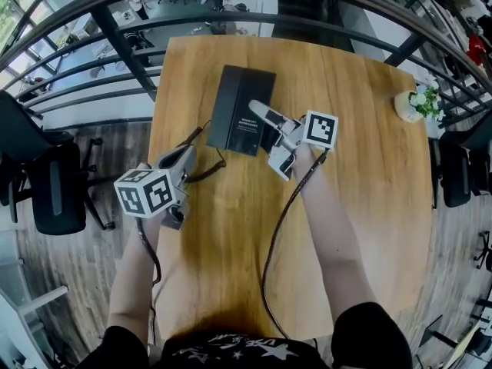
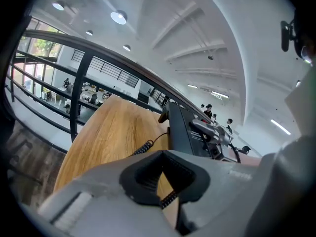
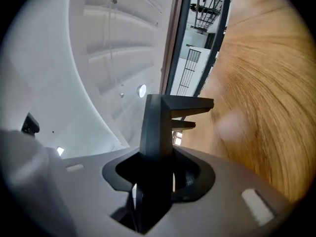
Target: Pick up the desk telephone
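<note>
Desk telephone (image 1: 240, 108) is at mid-surface (image 1: 369, 175), with its near right edge clamped in the right gripper (image 1: 263, 115) jaws. Left gripper (image 1: 183, 160) jaws appear pinched on the coiled cord (image 1: 207, 171). Judged rigid, moderately heavy, smooth plastic. Take hold by the body edge, not the cord.

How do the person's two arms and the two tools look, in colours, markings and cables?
Both arms are bare below short black sleeves. The left tool and the right tool are light grey, each with a white cube of black square markers and a black cable trailing back along the arm.
</note>
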Tool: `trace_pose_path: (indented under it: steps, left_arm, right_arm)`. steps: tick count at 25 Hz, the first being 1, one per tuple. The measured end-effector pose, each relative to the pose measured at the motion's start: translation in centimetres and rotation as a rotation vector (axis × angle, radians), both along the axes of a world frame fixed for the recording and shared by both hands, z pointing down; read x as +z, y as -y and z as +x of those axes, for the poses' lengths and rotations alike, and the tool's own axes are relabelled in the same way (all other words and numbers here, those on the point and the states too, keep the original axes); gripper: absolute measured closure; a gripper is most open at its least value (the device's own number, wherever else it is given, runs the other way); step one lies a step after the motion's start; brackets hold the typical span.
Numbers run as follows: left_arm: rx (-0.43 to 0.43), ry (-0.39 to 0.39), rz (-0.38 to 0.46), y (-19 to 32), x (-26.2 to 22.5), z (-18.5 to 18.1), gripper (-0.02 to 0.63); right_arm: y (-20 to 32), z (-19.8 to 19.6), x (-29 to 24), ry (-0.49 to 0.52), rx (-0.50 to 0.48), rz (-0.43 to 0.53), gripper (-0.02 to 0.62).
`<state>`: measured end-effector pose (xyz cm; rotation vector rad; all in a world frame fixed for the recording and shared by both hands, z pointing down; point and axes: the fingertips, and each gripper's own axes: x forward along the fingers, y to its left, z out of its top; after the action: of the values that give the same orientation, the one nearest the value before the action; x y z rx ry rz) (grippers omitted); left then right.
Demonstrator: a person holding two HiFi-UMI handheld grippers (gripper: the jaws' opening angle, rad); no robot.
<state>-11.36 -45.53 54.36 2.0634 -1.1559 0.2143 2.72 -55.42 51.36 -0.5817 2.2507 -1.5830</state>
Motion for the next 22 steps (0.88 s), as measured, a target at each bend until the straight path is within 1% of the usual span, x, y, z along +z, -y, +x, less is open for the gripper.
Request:
trace_pose_path:
  steps: [3,5,8,13,18,22]
  left_arm:
    - [0.002,0.009,0.012,-2.5,-1.3,-0.7,0.603]
    - [-0.006,0.0,0.025,-4.2,-2.5,-1.2,0.603]
    - [-0.015,-0.014,0.049,-7.1,-4.5,-1.7,0.603]
    - [-0.023,-0.038,0.067,-13.3,-7.0,-2.0,0.603]
    - [-0.04,-0.05,0.081,-20.0,-7.8,-4.3,0.603]
    - [-0.047,-0.065,0.106,-24.2,-8.8,-5.5,0.603]
  right_arm:
    - [-3.1,0.3,-2.0,0.06,0.027,0.008,0.436]
    - [-5.4,0.5,-3.2,0.081,0.042,0.013,0.436]
    - [-8.9,0.7,-4.6,0.082,0.052,0.023,0.436]
    - [-15.2,1.0,-6.6,0.101,0.063,0.005,0.436]
    - [-22.2,-0.4,-8.2,0.101,0.076,0.032,0.434]
    - [-27.3,-1.2,-9.0,0.097,0.09,0.037,0.432]
